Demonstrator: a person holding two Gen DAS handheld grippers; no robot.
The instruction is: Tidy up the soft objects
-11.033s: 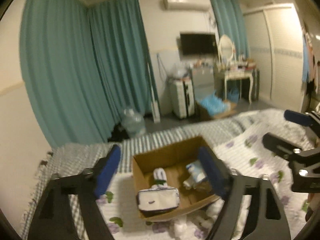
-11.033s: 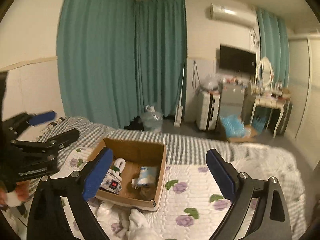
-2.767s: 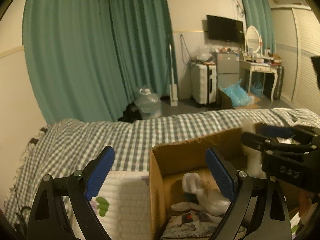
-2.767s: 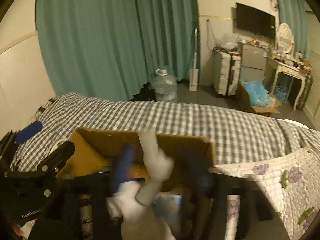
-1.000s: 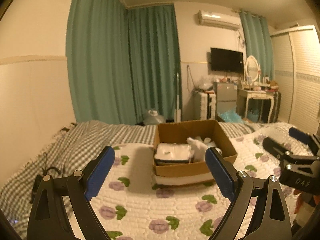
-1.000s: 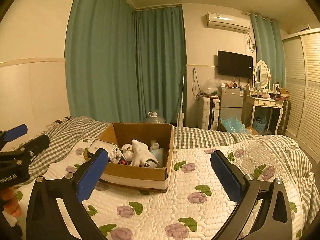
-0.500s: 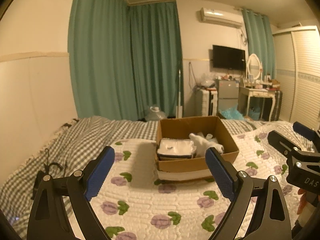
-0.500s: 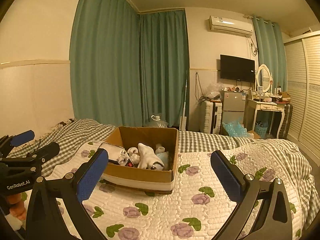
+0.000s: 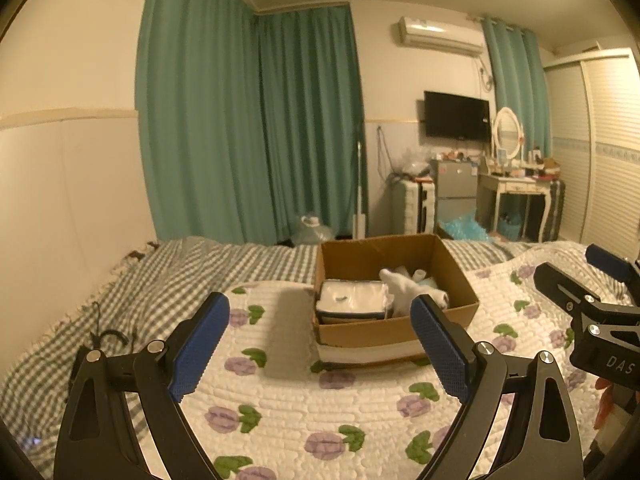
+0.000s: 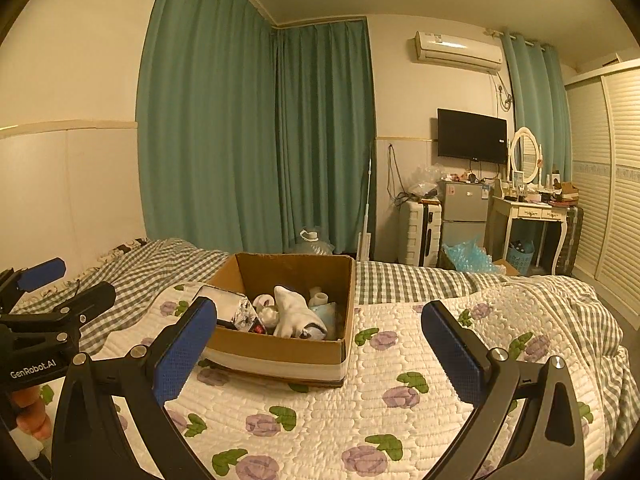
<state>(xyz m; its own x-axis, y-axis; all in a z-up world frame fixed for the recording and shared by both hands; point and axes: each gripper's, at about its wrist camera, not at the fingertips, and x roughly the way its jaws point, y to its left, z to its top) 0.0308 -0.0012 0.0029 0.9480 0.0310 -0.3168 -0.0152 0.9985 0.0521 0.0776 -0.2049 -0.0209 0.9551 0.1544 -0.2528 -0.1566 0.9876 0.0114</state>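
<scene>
A brown cardboard box (image 9: 400,326) (image 10: 276,348) sits on the flowered quilt of the bed. In it lie a white soft toy (image 9: 404,290) (image 10: 292,312), a flat white packet (image 9: 352,300) (image 10: 228,306), a light blue item (image 10: 326,312) and small white pieces. My left gripper (image 9: 320,344) is open and empty, held back from the box's near side; it also shows at the left of the right wrist view (image 10: 60,284). My right gripper (image 10: 316,348) is open and empty, to the right of the box; it shows in the left wrist view (image 9: 592,276).
The white quilt (image 10: 380,408) with purple flowers covers the near bed; a grey checked blanket (image 9: 168,280) lies behind and left. Teal curtains (image 10: 256,140), a water jug (image 10: 312,240), a suitcase (image 10: 420,232), a small fridge (image 10: 464,212) and a dressing table (image 10: 532,216) stand beyond the bed.
Both grippers have drawn back from the box since 2.8 s ago, when the right gripper held the white toy over it. The toy now lies in the box. Little motion in the last second.
</scene>
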